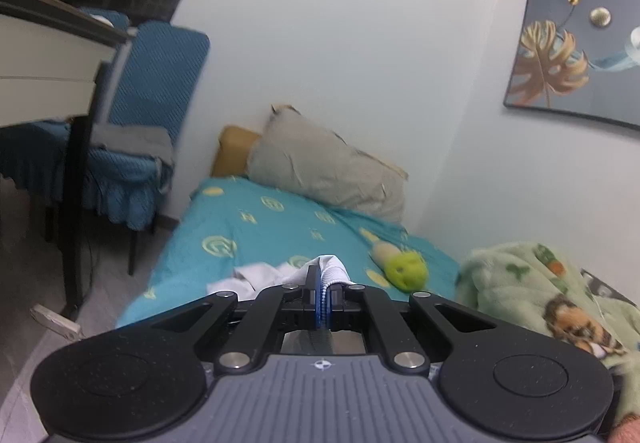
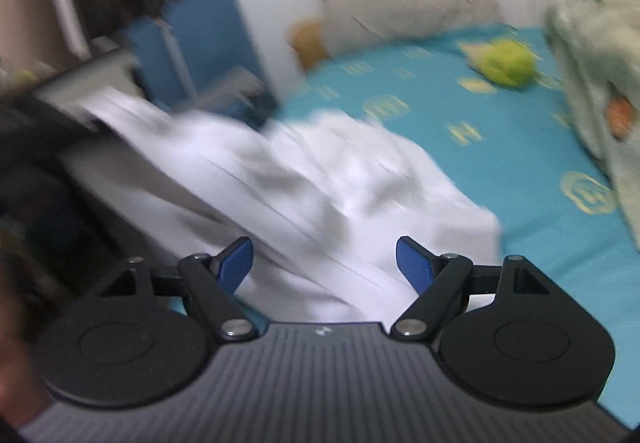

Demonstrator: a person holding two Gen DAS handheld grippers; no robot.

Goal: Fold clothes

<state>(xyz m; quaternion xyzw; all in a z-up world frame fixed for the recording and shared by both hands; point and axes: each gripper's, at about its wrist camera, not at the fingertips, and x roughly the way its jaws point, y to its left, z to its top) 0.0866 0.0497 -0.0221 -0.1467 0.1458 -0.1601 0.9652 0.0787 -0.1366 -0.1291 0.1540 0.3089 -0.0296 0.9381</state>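
The left hand-held gripper [image 1: 323, 285] has its jaws pressed together on a ribbed edge of the white garment [image 2: 312, 183], pinching a small fold that stands up between its blue pads, while the right hand-held gripper [image 2: 325, 263] is spread wide and holds nothing, its blue fingertips [image 2: 236, 263] either side of the cloth just ahead of it. Taking the room by size: the bed [image 1: 240, 227], under a teal sheet with yellow prints, fills the middle of both views; a green fleece blanket [image 1: 540, 291] is heaped along its right side, a grey pillow [image 1: 328, 167] leans at the head against the wall, and a blue-covered chair [image 1: 148, 95] stands past the bed's left edge. The garment lies crumpled on the near part of the bed, one end lifted toward the left in the right wrist view, though blur hides where that end finishes. A small yellow-green plush toy [image 1: 406, 269] rests well beyond it on the sheet. The garment's long axis appears to run from upper left down toward the right gripper, so its free near end lies directly before the open right jaws; that hand looks nearer and better placed to take the second corner before any fold.
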